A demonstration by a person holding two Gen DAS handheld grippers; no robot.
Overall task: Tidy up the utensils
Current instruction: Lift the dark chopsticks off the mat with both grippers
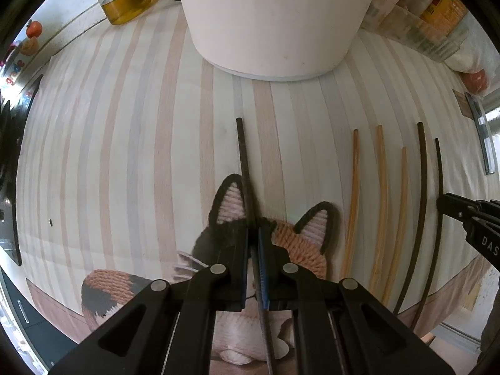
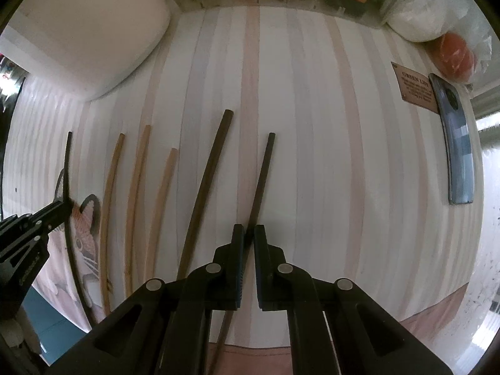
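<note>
The left gripper (image 1: 254,234) is clamped on a dark chopstick (image 1: 243,156) lying over a knitted cat mat (image 1: 300,240). The right gripper (image 2: 249,234) pinches another dark chopstick (image 2: 261,181), beside a third dark one (image 2: 206,184) and three light chopsticks (image 2: 136,193) on the striped table (image 2: 312,156). A brown card (image 2: 415,90) near a phone (image 2: 457,147) is headed "GREEN LIFE"; its smaller lines are unreadable.

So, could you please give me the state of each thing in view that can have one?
left claw: shut on a dark chopstick
left dark chopstick: gripped, lying across the knitted cat mat
right claw: shut on a dark chopstick
right dark chopstick: gripped, on the striped cloth
loose dark chopstick: lying free
three light chopsticks: lying free, side by side
oil jar: upright, partly full
</note>
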